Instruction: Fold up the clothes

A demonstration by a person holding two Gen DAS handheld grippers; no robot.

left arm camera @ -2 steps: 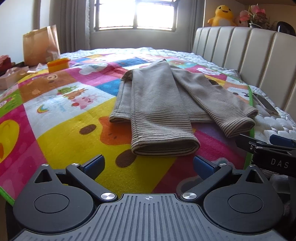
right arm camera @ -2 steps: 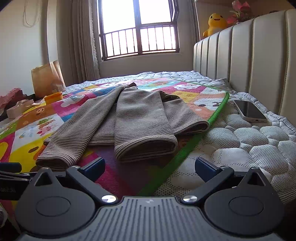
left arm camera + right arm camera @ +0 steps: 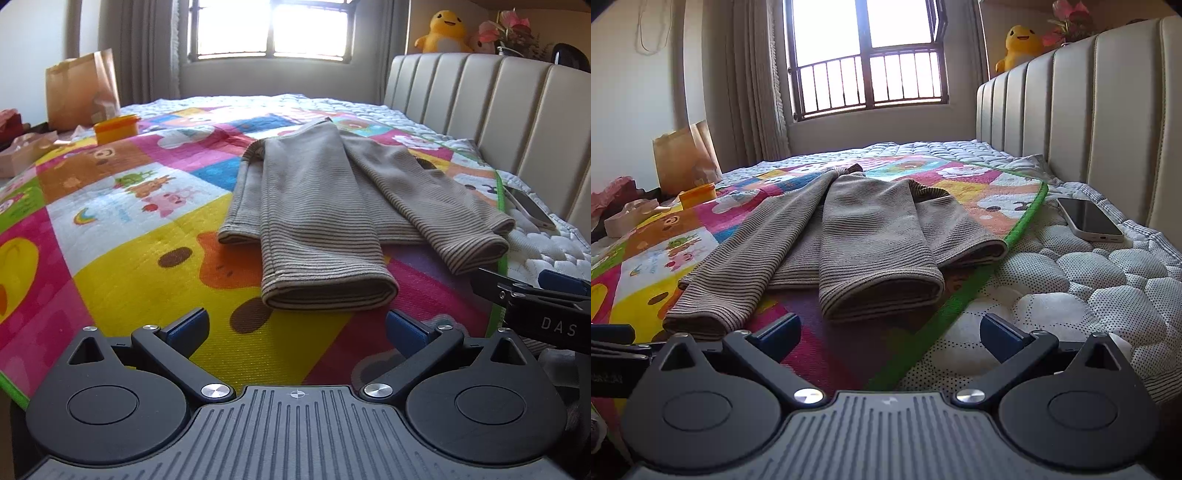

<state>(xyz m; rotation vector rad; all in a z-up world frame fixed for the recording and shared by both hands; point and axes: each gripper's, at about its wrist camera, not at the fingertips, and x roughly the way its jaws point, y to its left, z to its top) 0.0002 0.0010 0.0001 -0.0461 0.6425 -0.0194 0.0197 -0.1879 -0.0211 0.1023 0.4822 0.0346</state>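
Note:
A brown striped garment (image 3: 325, 206) lies partly folded on a colourful cartoon play mat (image 3: 122, 206) on the bed. It also shows in the right wrist view (image 3: 864, 236). My left gripper (image 3: 297, 328) is open and empty, just short of the folded near end. My right gripper (image 3: 890, 334) is open and empty, near the garment's folded end and the mat's green border (image 3: 964, 299). The right gripper also shows at the right edge of the left wrist view (image 3: 535, 295).
A phone (image 3: 1087, 219) lies on the white quilted mattress (image 3: 1089, 280) by the padded headboard (image 3: 1108, 110). A brown paper bag (image 3: 83, 92), an orange container (image 3: 115, 128) and clutter sit at the far left. A yellow plush duck (image 3: 443, 31) sits above the headboard.

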